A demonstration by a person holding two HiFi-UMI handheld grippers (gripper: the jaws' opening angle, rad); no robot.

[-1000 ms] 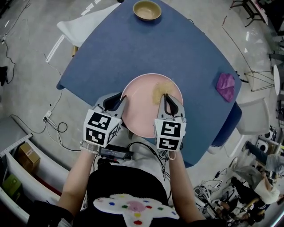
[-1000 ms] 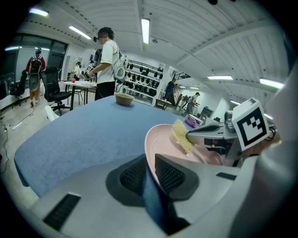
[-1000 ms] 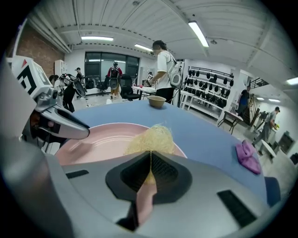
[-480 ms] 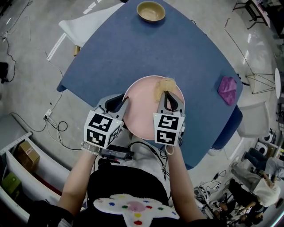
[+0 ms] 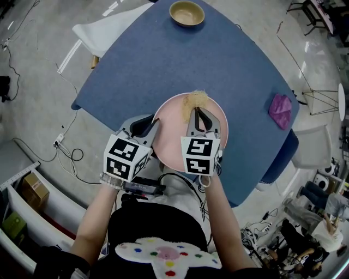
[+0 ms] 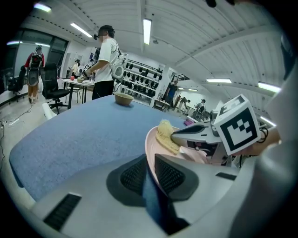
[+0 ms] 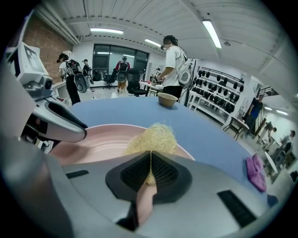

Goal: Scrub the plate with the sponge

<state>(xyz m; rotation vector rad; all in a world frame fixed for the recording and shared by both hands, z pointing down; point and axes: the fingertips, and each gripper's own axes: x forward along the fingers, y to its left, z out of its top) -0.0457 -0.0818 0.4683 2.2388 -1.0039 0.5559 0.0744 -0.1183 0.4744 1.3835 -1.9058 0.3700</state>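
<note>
Since the pictures of a second and half a second ago, the right gripper has been carried a little to the left and away from the person. The straw-coloured sponge has been drawn with it from the plate's far right side to the middle of its far rim. The pink plate and the left gripper are seen almost where they were. The left gripper's jaws are closed on the plate's near left rim, which is pinched between the two ribbed pads in the left gripper view. The right gripper's jaws are pressed together on the near end of the sponge, whose frayed bulk is laid on the plate's inner face just beyond the fingertips. Both forearms are stretched forward from the torso, side by side, with the marker cubes turned up toward the head camera. The right gripper is held over the plate's middle and the left gripper at its edge. The plate is held at the near edge of the blue table and seems to be tipped up on the near side, though the wide-angle distortion leaves this uncertain. A tan bowl is set at the table's far edge, and a purple cloth is laid near its right edge, both well apart from the plate.
</note>
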